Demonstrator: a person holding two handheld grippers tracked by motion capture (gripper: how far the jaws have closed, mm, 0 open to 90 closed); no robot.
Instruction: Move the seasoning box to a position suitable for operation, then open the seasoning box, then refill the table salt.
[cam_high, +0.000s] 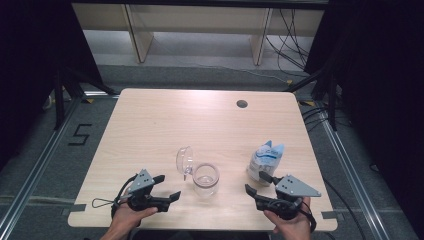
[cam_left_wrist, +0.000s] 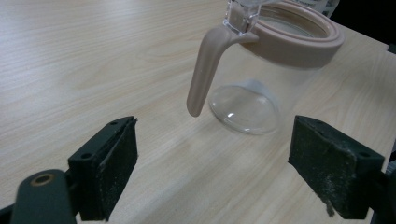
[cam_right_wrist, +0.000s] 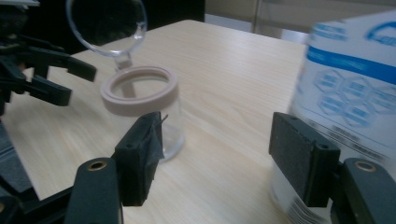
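**Between your right fingers, the pouch comes next**

Between the fingers of your right gripper (cam_right_wrist: 219, 158) nothing is pinched at this moment: the two pads are spread, with bare counter (cam_high: 165, 120) in the gap. One pad (cam_right_wrist: 301, 156) stands just in front of the white and blue pouch (cam_right_wrist: 348, 98), very near, but I cannot tell if it touches. In the high view the pouch (cam_high: 265, 157) stands upright just beyond this gripper (cam_high: 255, 182), near the counter's right edge.

The fingers of your left gripper (cam_left_wrist: 212, 170) are spread too and hold nothing. Ahead of them stands the glass jar (cam_left_wrist: 254, 88), with its beige collar and its latch hanging down toward you. The clear lid (cam_high: 185, 161) is swung back on its hinge, so the mouth is open.

I judge the step in hand is to take the pouch, probably to bring it to the jar. To do it well, turn the right gripper so both pads face the flat sides of the pouch. Pinch it in the upper half, where it is less full. Close slowly, because a soft pouch can fold or slip. Keep your left gripper (cam_high: 167, 187) near the jar (cam_high: 206, 179), since light glass may slide or tip if bumped.
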